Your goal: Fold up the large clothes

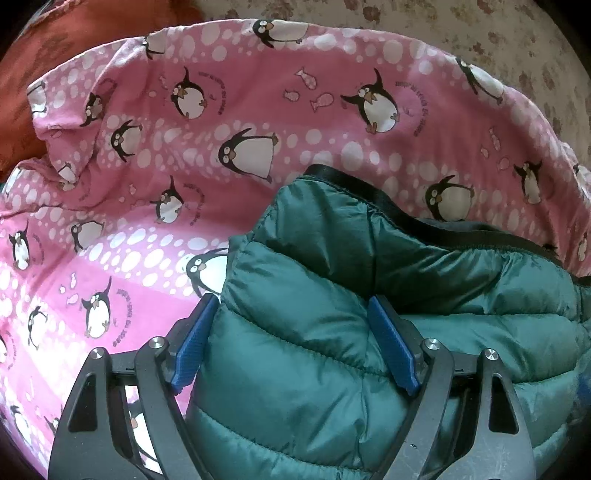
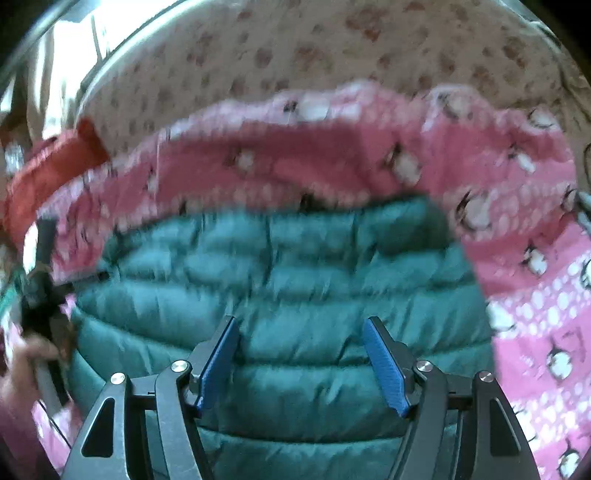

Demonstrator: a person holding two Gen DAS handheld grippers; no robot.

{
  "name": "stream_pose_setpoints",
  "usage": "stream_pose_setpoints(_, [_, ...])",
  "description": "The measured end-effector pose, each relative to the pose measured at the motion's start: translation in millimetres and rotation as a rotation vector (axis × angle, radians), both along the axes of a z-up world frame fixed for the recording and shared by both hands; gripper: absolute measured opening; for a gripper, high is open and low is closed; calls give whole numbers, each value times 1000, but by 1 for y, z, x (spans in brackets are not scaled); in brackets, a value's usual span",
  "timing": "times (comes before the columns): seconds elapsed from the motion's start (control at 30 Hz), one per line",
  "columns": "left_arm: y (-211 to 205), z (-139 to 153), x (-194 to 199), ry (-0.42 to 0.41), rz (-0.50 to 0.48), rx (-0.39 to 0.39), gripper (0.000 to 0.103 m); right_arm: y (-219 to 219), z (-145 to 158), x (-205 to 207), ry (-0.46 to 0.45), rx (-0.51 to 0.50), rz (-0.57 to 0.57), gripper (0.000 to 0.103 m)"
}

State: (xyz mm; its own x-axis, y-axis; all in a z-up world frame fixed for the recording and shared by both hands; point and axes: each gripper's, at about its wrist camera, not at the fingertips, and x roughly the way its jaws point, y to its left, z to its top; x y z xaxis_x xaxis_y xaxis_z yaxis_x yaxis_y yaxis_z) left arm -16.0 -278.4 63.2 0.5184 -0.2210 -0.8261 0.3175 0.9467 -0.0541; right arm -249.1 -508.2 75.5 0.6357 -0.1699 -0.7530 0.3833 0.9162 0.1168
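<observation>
A dark green quilted puffer jacket [image 1: 332,295] lies on a pink penguin-print sheet [image 1: 221,129]. My left gripper [image 1: 291,310] is open, its blue-padded fingers [image 1: 194,345] straddling a folded part of the jacket near its black-trimmed edge [image 1: 369,184]. In the right wrist view, blurred by motion, the jacket [image 2: 295,258] fills the middle. My right gripper [image 2: 301,332] is open just above its quilted surface, holding nothing. The other handheld gripper and a hand [image 2: 33,354] show at the left edge.
The pink sheet [image 2: 535,295] lies over a beige floral bedspread [image 1: 480,33], also seen in the right wrist view [image 2: 295,48]. An orange-red cushion or garment [image 1: 55,55] lies at the far left, also visible in the right wrist view [image 2: 48,170].
</observation>
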Motion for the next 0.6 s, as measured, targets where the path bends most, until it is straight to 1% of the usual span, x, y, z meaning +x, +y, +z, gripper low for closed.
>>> stream_pose_setpoints(0.1, [6,8,-6,2,5,-3,84,5,-9,8,11,-42,1,71])
stream_pose_setpoints(0.2, [19,22,-17,-9,7,-31,83,6,1,7,39,-28,9,71])
stream_pose_setpoints(0.27, [27,29,-26,-18,-2,-51,83,0,12,0,15,-7,6,71])
stream_pose_setpoints(0.33, [33,35,-36,-31,-18,-58,83,-3,22,-14,-12,-9,-6,71])
stream_pose_setpoints(0.43, [42,40,-52,-50,-41,-69,83,-5,27,-34,-20,-18,-18,71])
stream_pose_setpoints(0.6, [57,40,-75,-33,-53,-102,83,-12,22,-65,-23,-23,-75,71])
